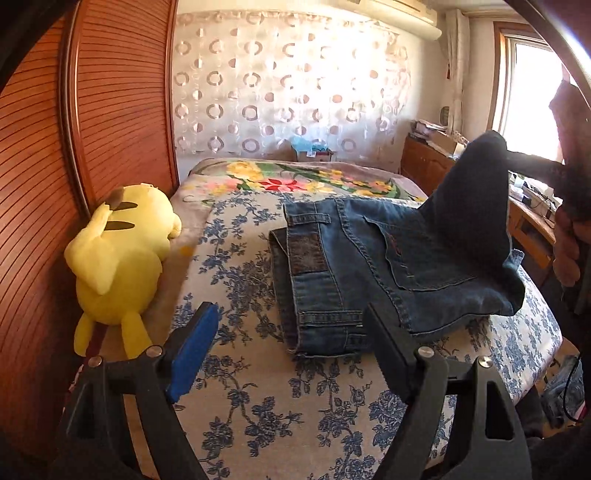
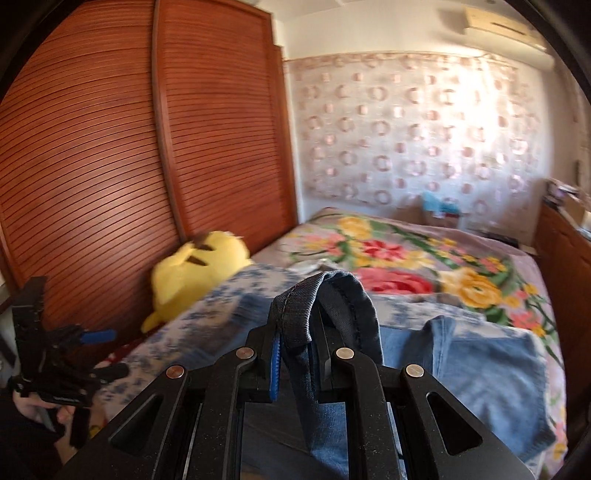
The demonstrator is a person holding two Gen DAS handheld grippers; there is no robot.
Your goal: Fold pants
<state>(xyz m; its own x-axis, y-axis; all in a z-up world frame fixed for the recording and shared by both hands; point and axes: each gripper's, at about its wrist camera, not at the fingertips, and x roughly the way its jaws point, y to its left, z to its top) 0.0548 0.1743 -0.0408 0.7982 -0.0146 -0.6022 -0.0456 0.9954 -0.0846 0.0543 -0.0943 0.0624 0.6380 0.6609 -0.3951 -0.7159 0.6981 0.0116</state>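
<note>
Jeans [image 1: 332, 266] lying partly folded on the bed [image 1: 258, 406], waistband end with leather patch and belt loops turned toward the left wrist camera, folded edge at the left. One end lifted off the pile at the right, rising in a dark ridge toward the window [image 1: 528, 85]. Right claw [image 2: 295, 350] clenched on that lifted denim, hem looped over the top of its fingers, the rest of the cloth hanging down between them. Left claw [image 1: 291, 332] released, spread wide just short of the near waistband edge, nothing between blue pad and black finger, neither touching the jeans.

Free bedspread on all sides of the pile: a broad blue-flowered stretch in front, a strip at the left up to the yellow plush toy [image 1: 122, 258], a red-and-yellow floral blanket [image 1: 314, 177] beyond. Plush lying against the slatted wooden wardrobe [image 1: 110, 110], well apart from the jeans. Right edge of the bed close beside the lifted end.

Left wrist view only: waistband detail, window, cluttered wooden cabinet [image 1: 424, 158] at the right, part of a hand [image 1: 567, 254] on the right handle. Right wrist view only, blurred: grip on the hem, left claw from the side at the lower left with fingers around its handle, air conditioner [image 2: 502, 26] high on the wall
</note>
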